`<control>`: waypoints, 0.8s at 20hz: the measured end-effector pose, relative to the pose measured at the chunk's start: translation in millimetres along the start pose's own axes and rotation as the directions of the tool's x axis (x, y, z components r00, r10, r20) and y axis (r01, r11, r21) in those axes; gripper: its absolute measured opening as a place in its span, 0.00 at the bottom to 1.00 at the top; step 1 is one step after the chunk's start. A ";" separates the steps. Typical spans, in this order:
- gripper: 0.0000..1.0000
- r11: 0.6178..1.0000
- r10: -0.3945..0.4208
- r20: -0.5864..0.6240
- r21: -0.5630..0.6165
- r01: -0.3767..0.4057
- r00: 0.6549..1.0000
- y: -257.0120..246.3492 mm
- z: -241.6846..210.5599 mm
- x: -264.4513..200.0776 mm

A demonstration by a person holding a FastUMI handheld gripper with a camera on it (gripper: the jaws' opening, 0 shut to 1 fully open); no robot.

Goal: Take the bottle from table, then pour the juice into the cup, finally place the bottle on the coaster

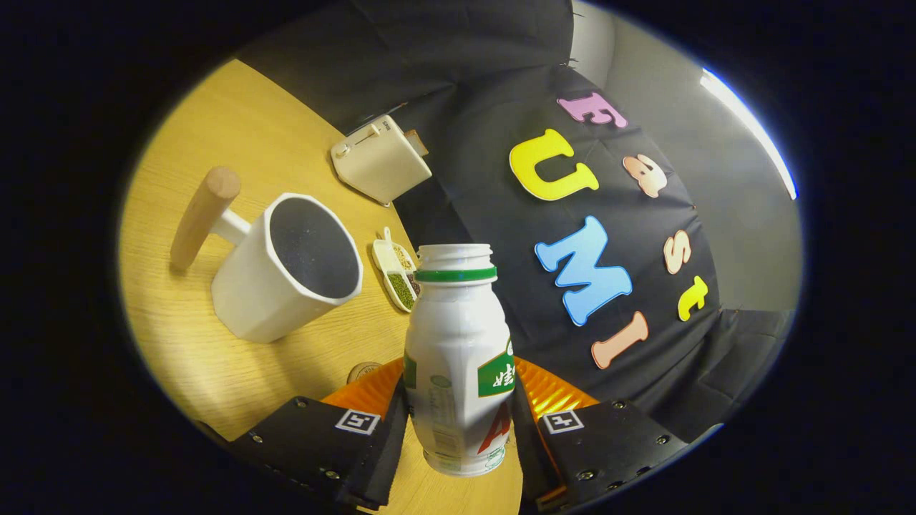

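A white plastic bottle [458, 357] with a green neck ring and an uncapped mouth sits between the two fingers of my gripper [458, 408], which is shut on its lower body. The whole view is tilted, and the bottle is lifted off the wooden table [215, 129]. A white cup [290, 268] with a dark inside and a wooden peg handle [204, 214] stands on the table, ahead of the fingers and to the left of the bottle's mouth. A small round brown edge [363, 371], perhaps the coaster, peeks out just beside the left finger.
A cream toaster [379, 159] stands at the table's far edge beyond the cup. A small white dish of green and brown grains [397, 272] lies between the cup and the bottle. The black booth cloth [501, 86] hangs right behind the table.
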State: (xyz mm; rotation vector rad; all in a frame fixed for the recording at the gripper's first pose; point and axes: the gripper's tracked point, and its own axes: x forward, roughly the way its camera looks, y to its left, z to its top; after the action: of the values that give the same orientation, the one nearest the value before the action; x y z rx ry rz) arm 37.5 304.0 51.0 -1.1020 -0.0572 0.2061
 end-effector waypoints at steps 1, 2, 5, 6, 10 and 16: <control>0.68 1.000 0.000 0.000 -0.014 0.000 1.000 -0.3 0.7 -0.1; 0.67 1.000 -0.002 0.000 -0.028 0.002 1.000 -1.2 1.3 -0.7; 0.68 0.998 0.005 -0.007 -0.060 -0.006 1.000 1.3 -2.1 0.6; 0.68 0.998 0.012 -0.009 -0.068 -0.012 1.000 4.5 -3.5 -0.2; 0.68 0.994 0.021 -0.016 -0.103 -0.023 1.000 6.3 -3.1 -2.2; 0.68 0.985 0.014 -0.015 -0.171 -0.017 1.000 2.8 -0.7 -4.9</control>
State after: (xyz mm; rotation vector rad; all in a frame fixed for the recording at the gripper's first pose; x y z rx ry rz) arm 32.4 303.6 48.5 -1.2751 -0.0544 0.2104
